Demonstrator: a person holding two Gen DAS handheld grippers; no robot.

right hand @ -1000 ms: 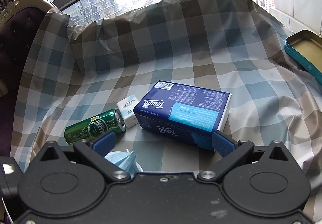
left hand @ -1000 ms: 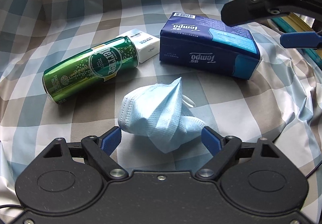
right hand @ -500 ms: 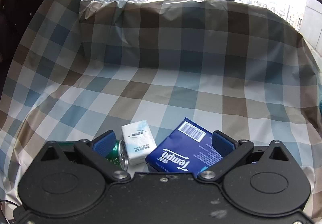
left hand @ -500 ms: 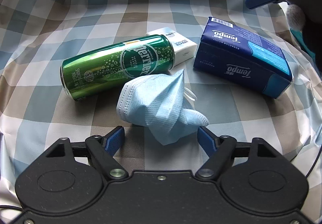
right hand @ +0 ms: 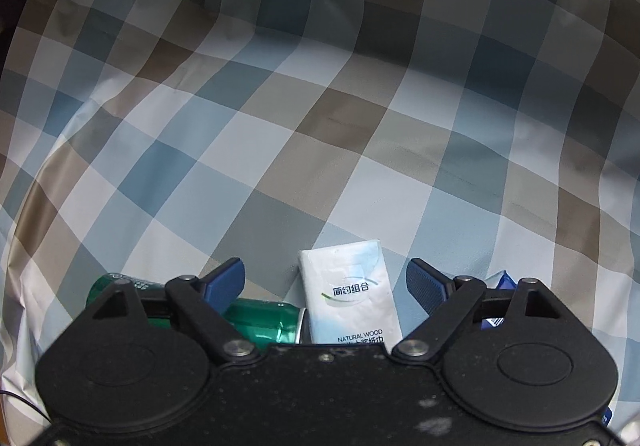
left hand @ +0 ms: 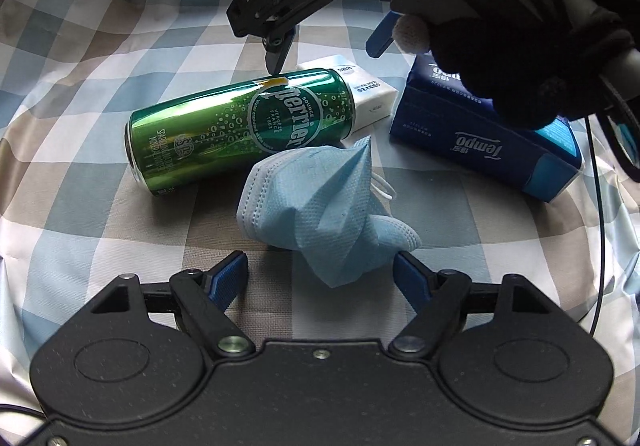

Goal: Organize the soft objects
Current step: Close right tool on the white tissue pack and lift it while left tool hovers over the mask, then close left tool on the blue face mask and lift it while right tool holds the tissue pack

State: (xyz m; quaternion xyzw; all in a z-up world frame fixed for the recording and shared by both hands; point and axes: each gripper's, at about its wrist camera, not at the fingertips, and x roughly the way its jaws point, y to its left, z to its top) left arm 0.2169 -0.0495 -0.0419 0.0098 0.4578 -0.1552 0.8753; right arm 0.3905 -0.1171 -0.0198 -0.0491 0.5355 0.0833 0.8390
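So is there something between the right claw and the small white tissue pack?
Nothing visible blocks it. The white tissue pack lies in the gap of the right claw, whose jaws are closing without pressing on it. The green can lies close beside the pack, under one finger.

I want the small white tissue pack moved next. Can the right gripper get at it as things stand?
Probably yes. The white tissue pack lies between the closing jaws of the right gripper, untouched by the pads. The green can butts against its near end, so the left finger has little room there.
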